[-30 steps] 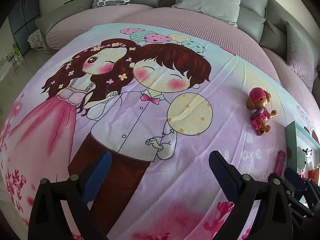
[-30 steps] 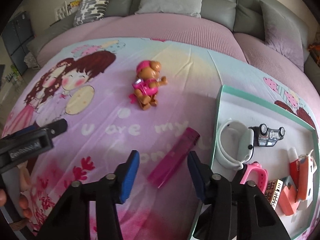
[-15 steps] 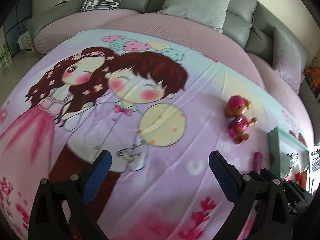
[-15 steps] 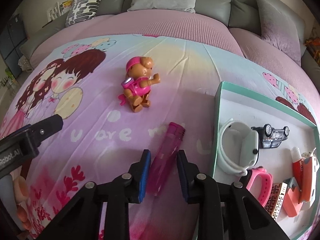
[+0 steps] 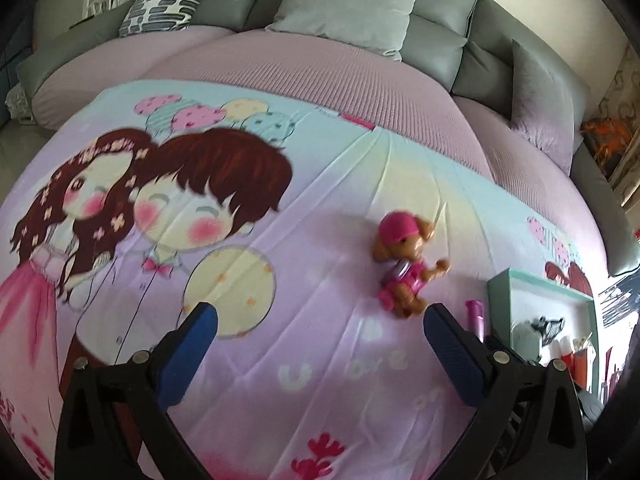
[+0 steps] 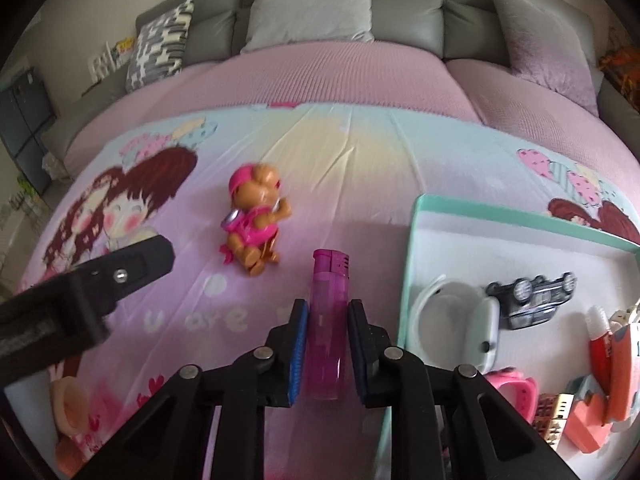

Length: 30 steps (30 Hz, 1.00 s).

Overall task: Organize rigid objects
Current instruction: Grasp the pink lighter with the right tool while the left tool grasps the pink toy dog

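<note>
- Right wrist view gives us the widest thing first: a grey sofa (image 6: 404, 20) with cushions along the back, its seat under a pink cover.
- On that seat we see a cartoon-print sheet (image 6: 360, 168) — a girl and a boy, balloons, pale lettering.
- At the right edge of the sheet lies a shallow tray with a mint-green rim (image 6: 412, 248); inside it we make out a white band (image 6: 460, 320), a dark toy car (image 6: 532, 292) on its roof, a pink band (image 6: 508, 392) and some red and orange pieces too blurred for us to name.
- Our right gripper (image 6: 327, 354) is clenched on a translucent pink lighter (image 6: 326, 320) — both blue pads press its sides, and its cap end points away from us, just left of the tray.
- Our left gripper (image 5: 320, 356) stands released, its jaws wide with only sheet between them; in the right wrist view one black finger of it (image 6: 120, 276) reaches in from the left.
- A toy puppy (image 6: 254, 224) in a pink cap and vest lies on the sheet beyond the lighter, near it but apart; in the left wrist view it (image 5: 406, 264) sits just past our right-hand pad.
</note>
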### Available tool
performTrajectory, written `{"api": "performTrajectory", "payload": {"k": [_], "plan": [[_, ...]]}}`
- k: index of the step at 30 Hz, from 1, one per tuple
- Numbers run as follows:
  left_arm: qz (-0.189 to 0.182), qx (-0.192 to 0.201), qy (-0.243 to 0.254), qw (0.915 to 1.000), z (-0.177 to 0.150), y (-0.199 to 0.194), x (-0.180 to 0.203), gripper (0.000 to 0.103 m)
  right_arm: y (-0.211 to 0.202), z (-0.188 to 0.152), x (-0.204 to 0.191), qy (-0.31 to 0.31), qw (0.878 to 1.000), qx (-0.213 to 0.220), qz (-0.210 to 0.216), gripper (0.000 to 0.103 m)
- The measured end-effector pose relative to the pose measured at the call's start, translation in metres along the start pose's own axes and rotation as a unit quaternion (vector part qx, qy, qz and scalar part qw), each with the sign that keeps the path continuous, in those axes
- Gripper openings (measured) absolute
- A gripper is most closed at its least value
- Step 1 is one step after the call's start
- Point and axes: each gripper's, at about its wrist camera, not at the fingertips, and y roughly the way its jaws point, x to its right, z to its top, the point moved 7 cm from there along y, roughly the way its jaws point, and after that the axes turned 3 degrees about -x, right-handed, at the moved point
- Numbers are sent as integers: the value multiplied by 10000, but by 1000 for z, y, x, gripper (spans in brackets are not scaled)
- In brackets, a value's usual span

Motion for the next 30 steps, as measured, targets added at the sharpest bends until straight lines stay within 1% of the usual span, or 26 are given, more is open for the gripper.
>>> {"api": "performTrajectory", "payload": {"k": [2,3,8,11,15,16,17,18,21,22,23,25,27,28,30], "plan": [[-105,-28,53,9999,5,2,8,102,-8,5,7,104,9999,126,-1,22],[-96,-7,132,9999,8,5,13,102,-12,6,11,150,9997,185,-15,22],[145,-96,556,9983,14,19,33,102,-29,13,27,365,9986,377,16,22],[-31,-204,676,9975,16,29,45,102,-38,16,34,469,9978,475,45,22],[3,-322,805,9962,19,43,54,101,-44,18,38,565,9968,561,123,22],[5,-376,834,9958,20,47,56,95,-44,19,39,578,9967,562,116,22],[12,-398,858,9955,20,49,58,86,-44,18,41,591,9966,558,123,21],[20,-416,892,9951,20,53,61,83,-44,18,42,613,9965,553,133,21],[17,-492,964,9941,22,62,67,81,-44,18,44,656,9963,547,137,21],[6,-510,985,9938,22,64,68,79,-44,18,46,670,9961,552,139,21],[-18,-545,1025,9932,22,67,70,70,-44,18,46,680,9960,555,139,21],[-30,-621,1065,9924,21,70,72,58,-44,17,47,696,9960,549,148,21],[-12,-610,1094,9921,20,70,73,56,-44,17,48,705,9959,537,153,21],[-22,-592,1098,9922,20,69,73,51,-44,17,48,713,9959,535,154,21],[-49,-569,1096,9923,20,66,74,50,-44,17,49,733,9957,537,162,21]]}}
